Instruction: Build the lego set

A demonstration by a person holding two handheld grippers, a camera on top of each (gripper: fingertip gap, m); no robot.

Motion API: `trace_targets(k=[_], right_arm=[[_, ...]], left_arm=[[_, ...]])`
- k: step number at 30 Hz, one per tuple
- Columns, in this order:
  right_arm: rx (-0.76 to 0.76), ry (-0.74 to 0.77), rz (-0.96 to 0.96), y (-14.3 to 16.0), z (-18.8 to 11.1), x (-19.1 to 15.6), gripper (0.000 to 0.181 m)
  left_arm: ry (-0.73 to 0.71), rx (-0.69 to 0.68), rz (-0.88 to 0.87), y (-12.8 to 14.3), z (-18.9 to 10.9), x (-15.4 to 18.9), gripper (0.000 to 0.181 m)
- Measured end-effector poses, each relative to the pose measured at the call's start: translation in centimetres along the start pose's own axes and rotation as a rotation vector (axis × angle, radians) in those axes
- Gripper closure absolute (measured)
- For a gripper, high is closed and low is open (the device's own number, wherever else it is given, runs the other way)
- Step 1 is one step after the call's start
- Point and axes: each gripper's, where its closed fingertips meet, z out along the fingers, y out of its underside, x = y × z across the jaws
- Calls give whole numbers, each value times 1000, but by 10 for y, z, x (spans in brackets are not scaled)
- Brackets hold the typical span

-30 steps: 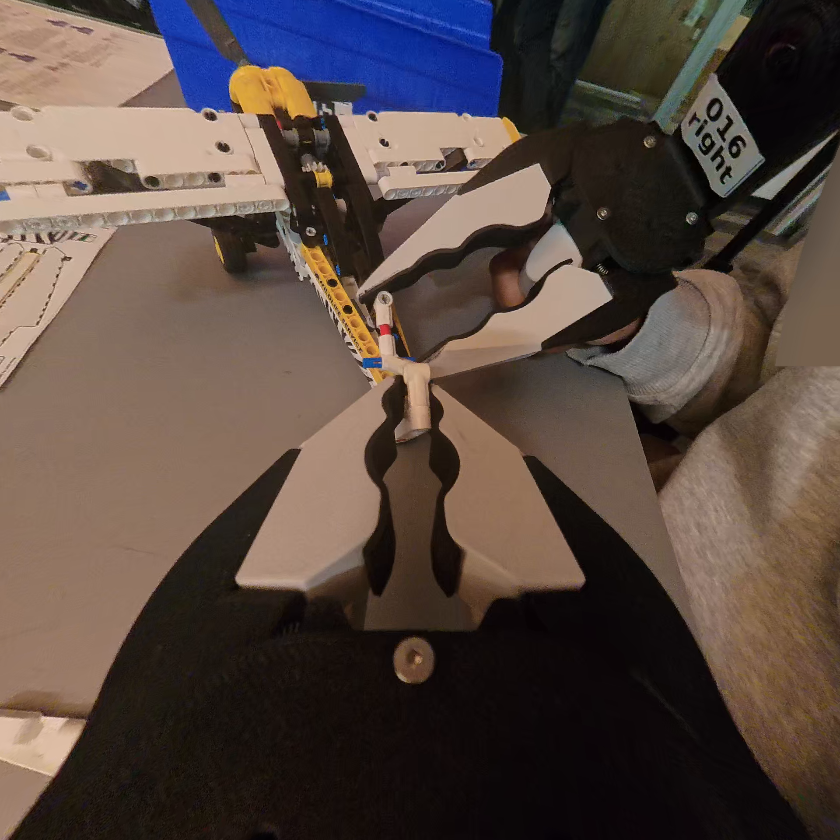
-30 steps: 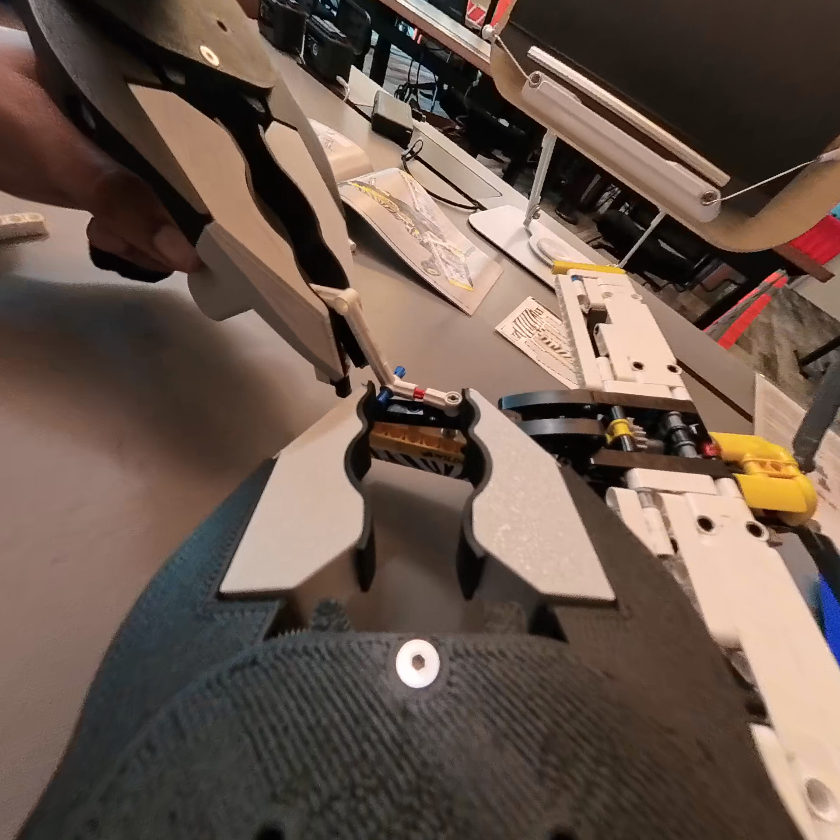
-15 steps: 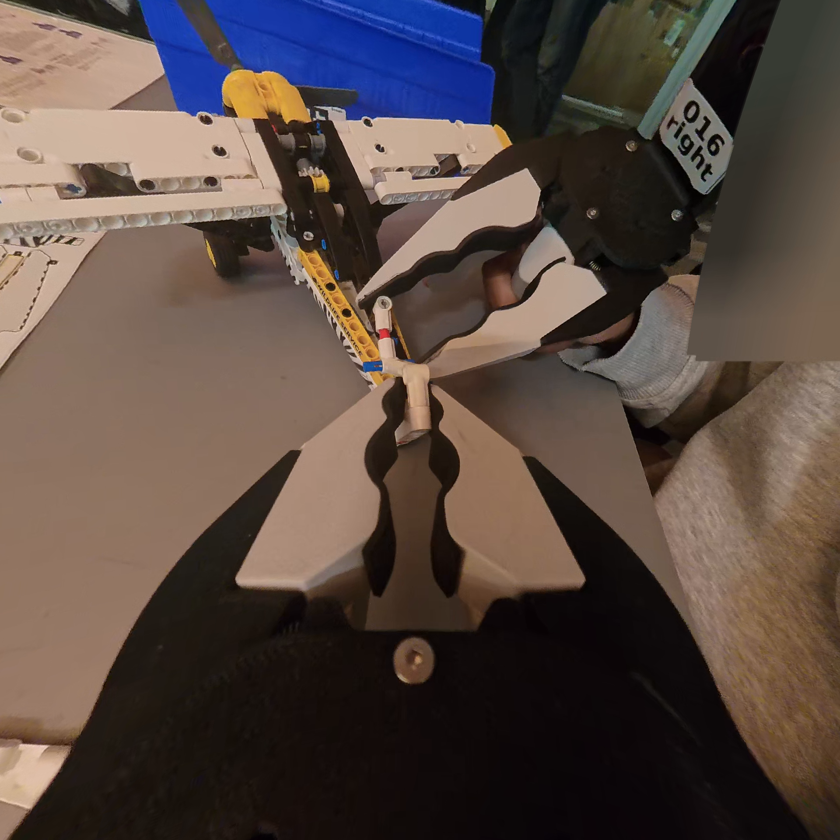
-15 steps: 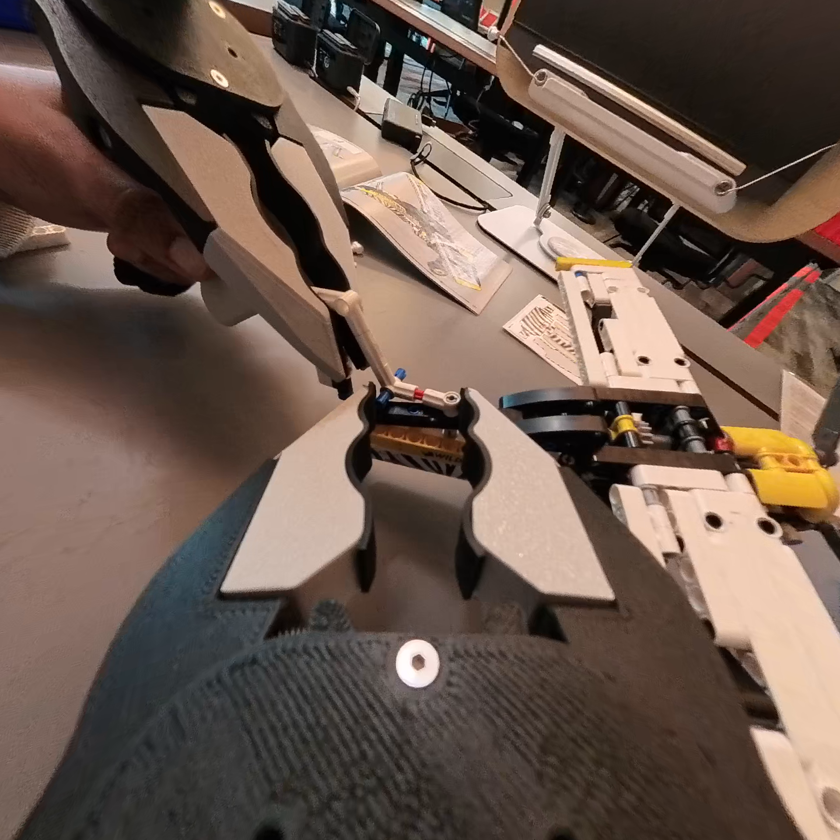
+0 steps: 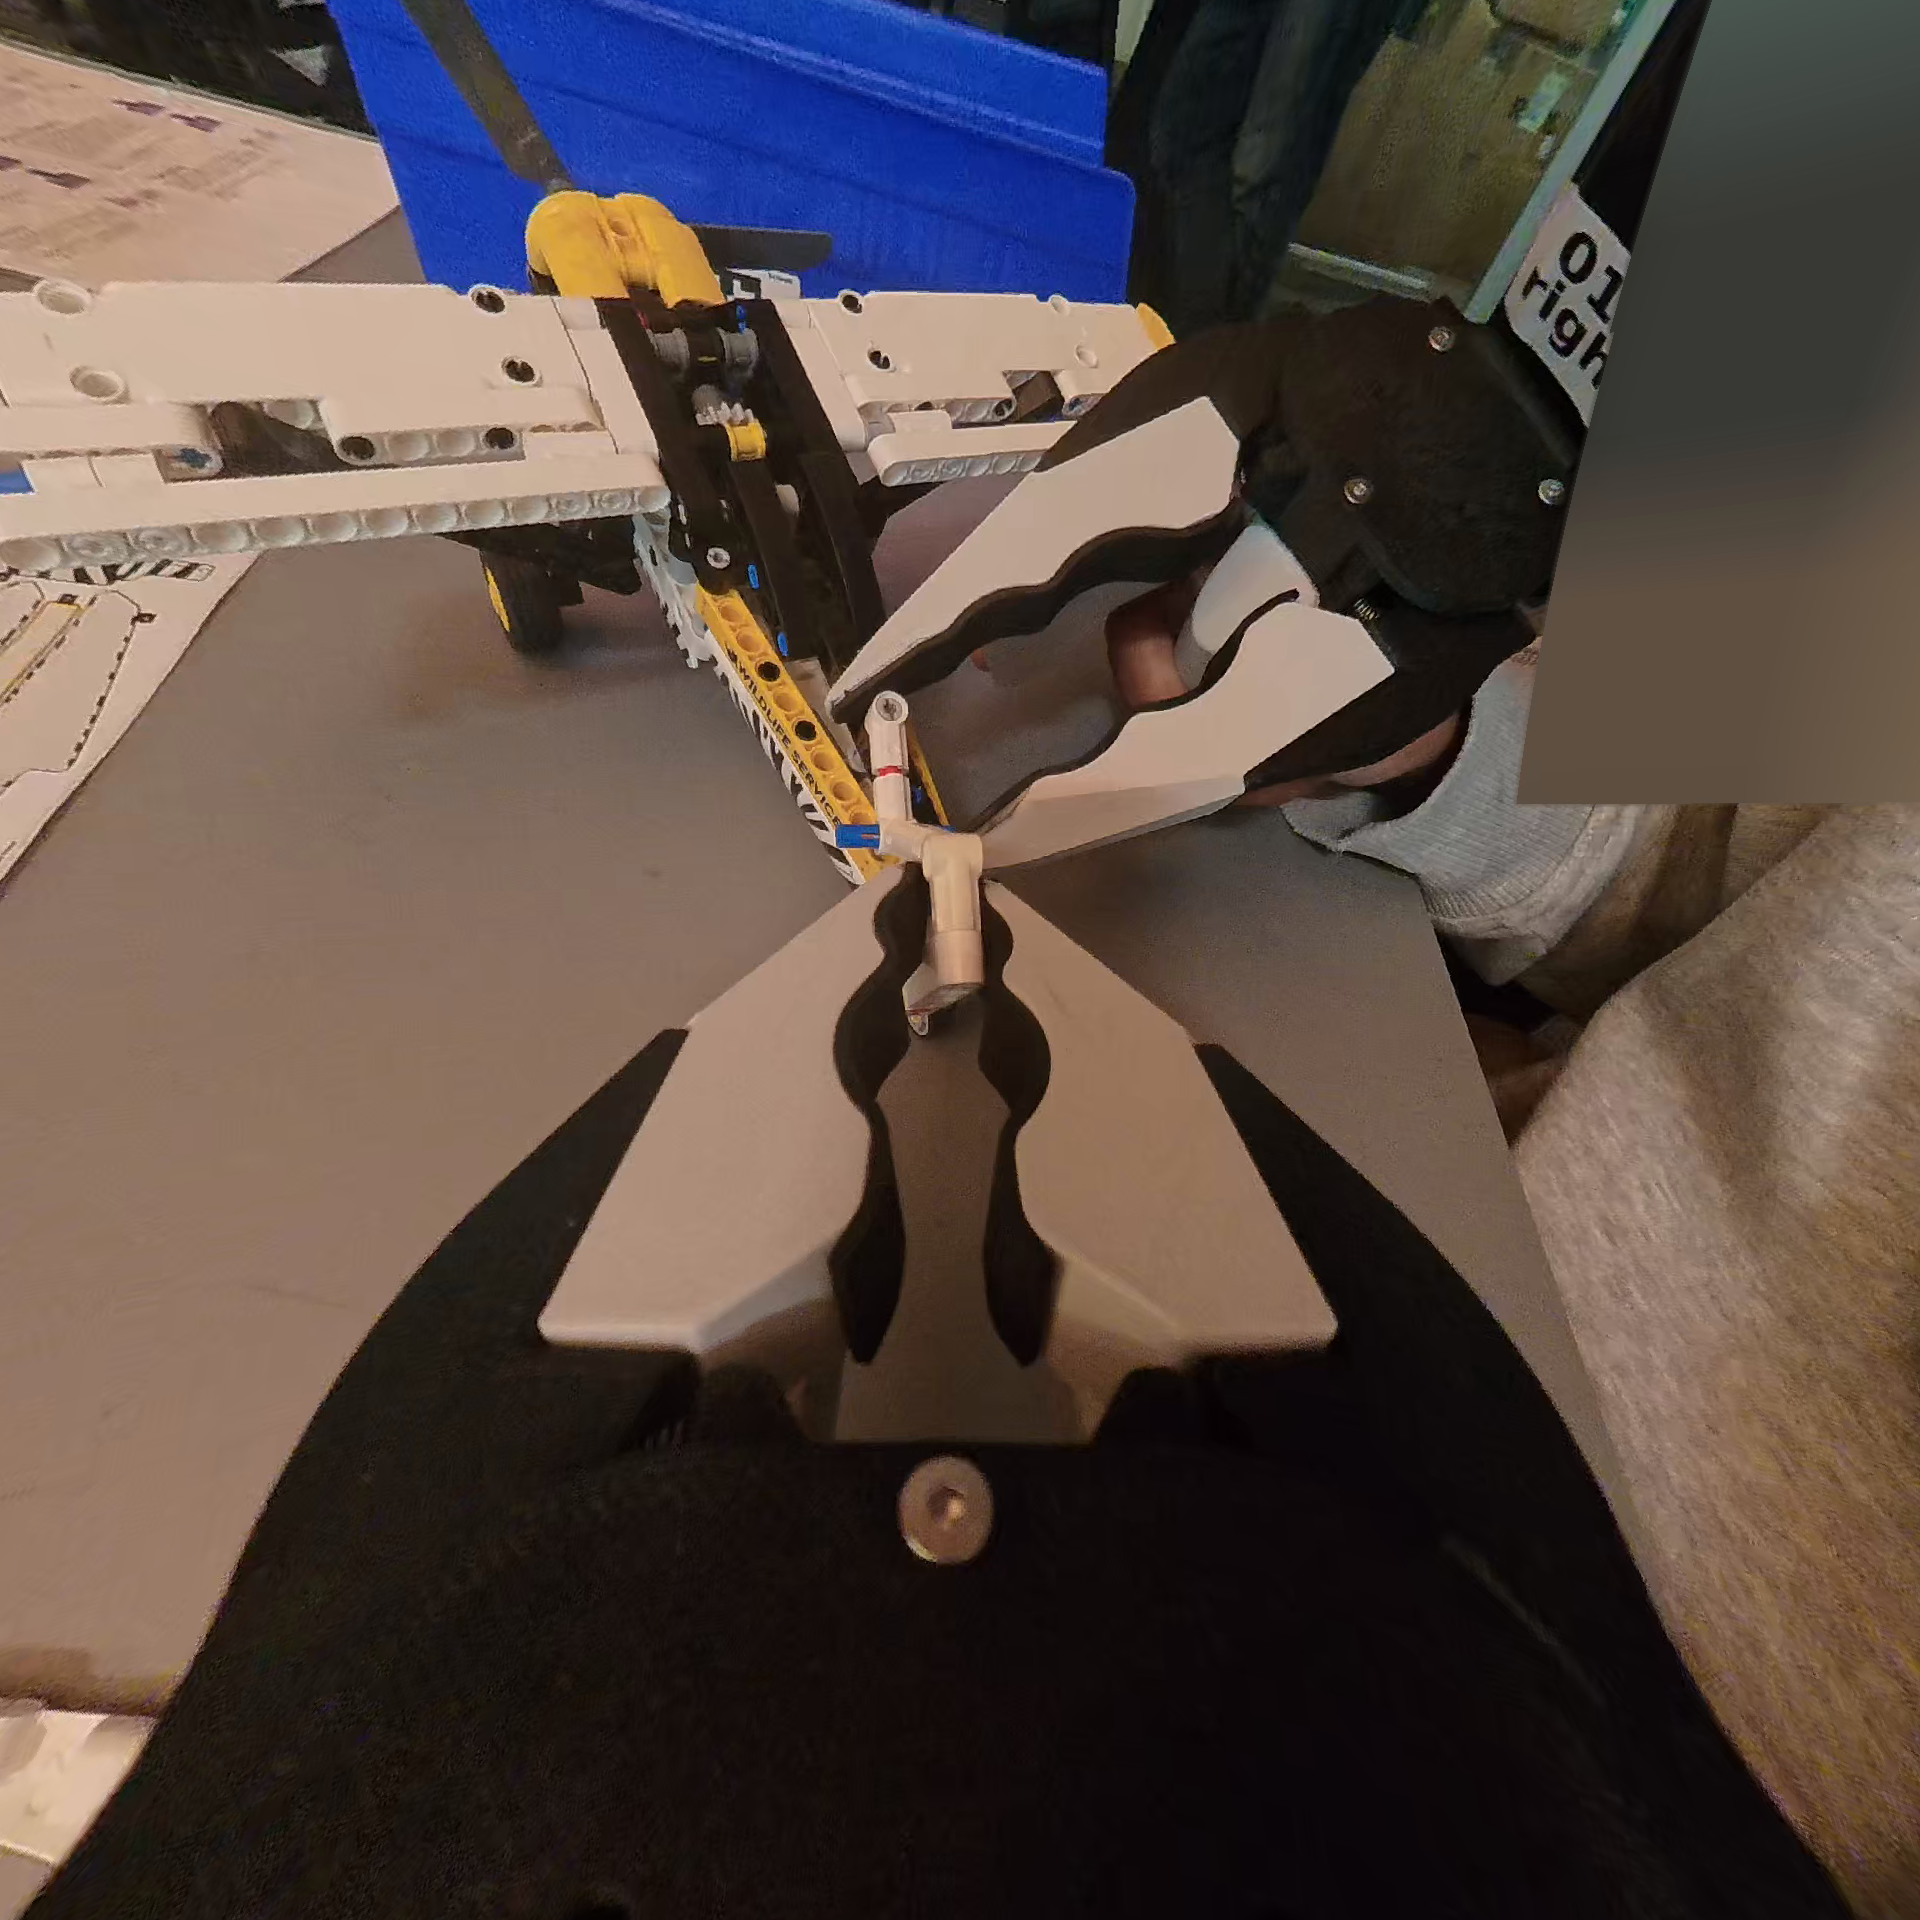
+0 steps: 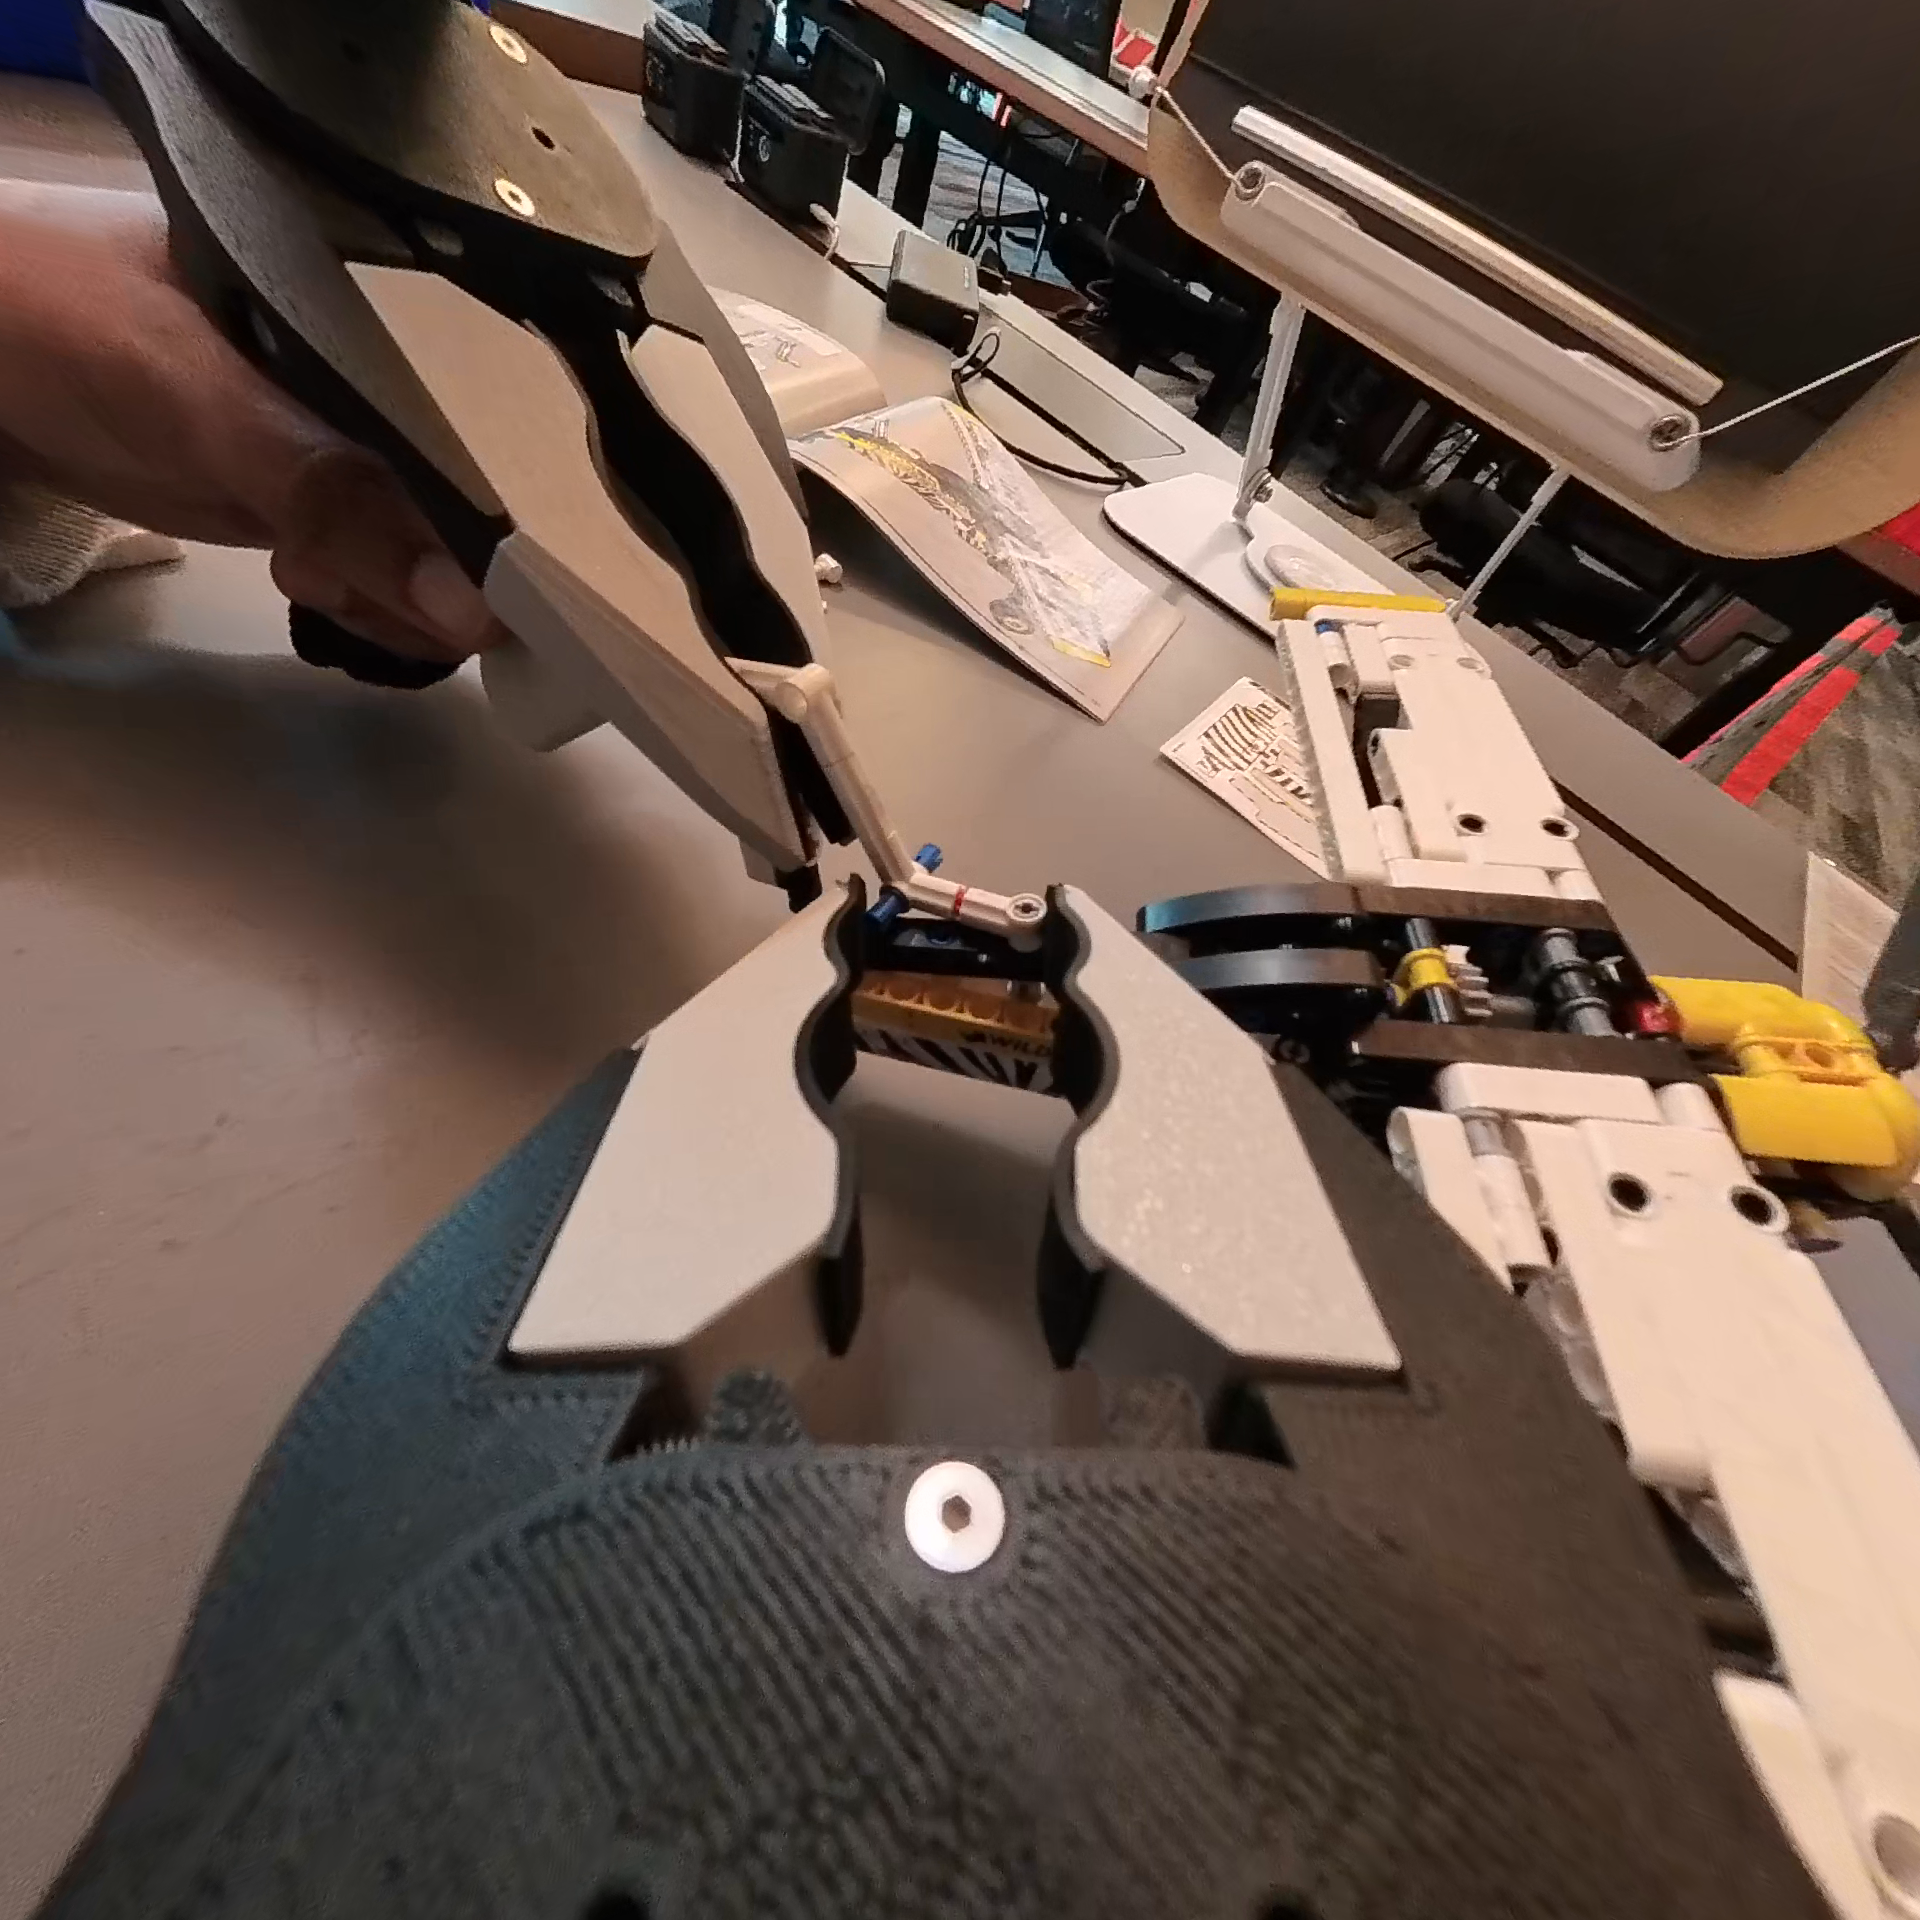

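1. On the grey desk (image 5: 312, 935), at 10 o'clock in the left wrist view, the white-winged Lego plane model (image 5: 312, 416) stands crosswise.
2. Its yellow tail beam (image 5: 800, 738) runs towards 6 o'clock, probably to bring the working end close.
3. The left hand-held gripper (image 5: 940, 914) is closed narrowly on a white angled connector assembly (image 5: 951, 904), apparently steadying it at the beam's end beside a blue pin (image 5: 854, 834).
4. The right hand-held gripper (image 5: 914, 769), at 2 o'clock, is spread wide, straddling the beam and the connector's upper arm, seemingly ready to press.
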Motion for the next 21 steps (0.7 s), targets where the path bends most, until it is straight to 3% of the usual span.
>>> trace_targets(k=[11, 21], right_arm=[[-1, 13, -2, 1, 3, 4, 149], [4, 134, -126, -1, 6, 7, 141]], left_arm=[[-8, 16, -21, -2, 1, -1, 175], [-74, 1, -87, -5, 3, 0, 174]])
